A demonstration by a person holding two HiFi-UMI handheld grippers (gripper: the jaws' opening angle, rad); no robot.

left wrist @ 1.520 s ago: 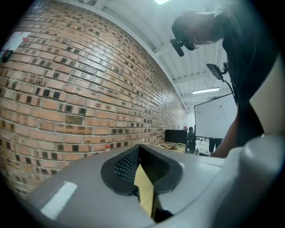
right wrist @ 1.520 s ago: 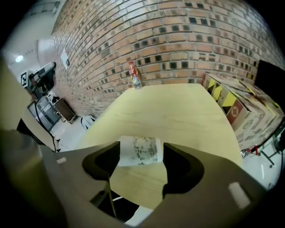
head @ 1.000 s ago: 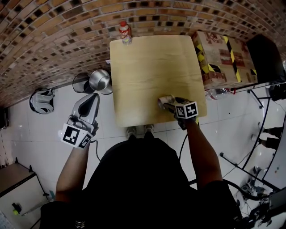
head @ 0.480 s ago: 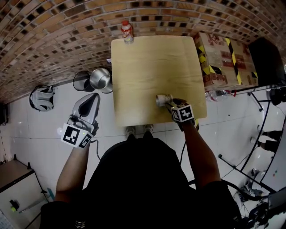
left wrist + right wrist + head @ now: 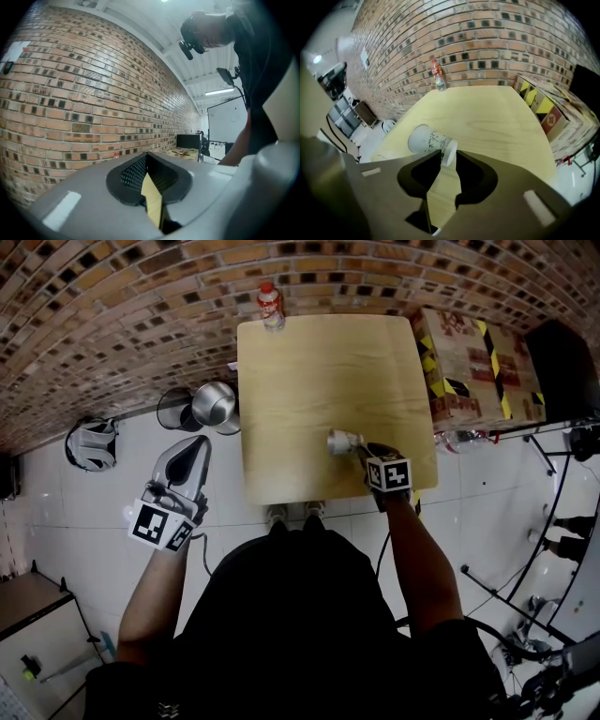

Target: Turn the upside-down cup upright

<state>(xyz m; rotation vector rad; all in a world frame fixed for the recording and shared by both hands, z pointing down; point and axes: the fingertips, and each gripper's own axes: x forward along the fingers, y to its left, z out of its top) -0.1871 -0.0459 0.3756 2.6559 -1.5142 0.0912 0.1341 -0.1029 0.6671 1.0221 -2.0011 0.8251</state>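
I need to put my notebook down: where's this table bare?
The table is bare across its middle, far right and near left, between the bottle at the far left corner and the cup. Crowded around the cup, near right.

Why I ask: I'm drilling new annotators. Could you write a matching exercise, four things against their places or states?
Things:
1. cup
2. bottle
3. cardboard box
4. left gripper

Places or states:
A. off the left side of the table, jaws together, empty
B. on its side, rim held by the right gripper
C. beside the table's right edge
D. upright at the table's far edge, by the brick wall

Pairs: 1-B, 2-D, 3-C, 4-A.
The right gripper's jaws have just been closing, the cup's rim between them.
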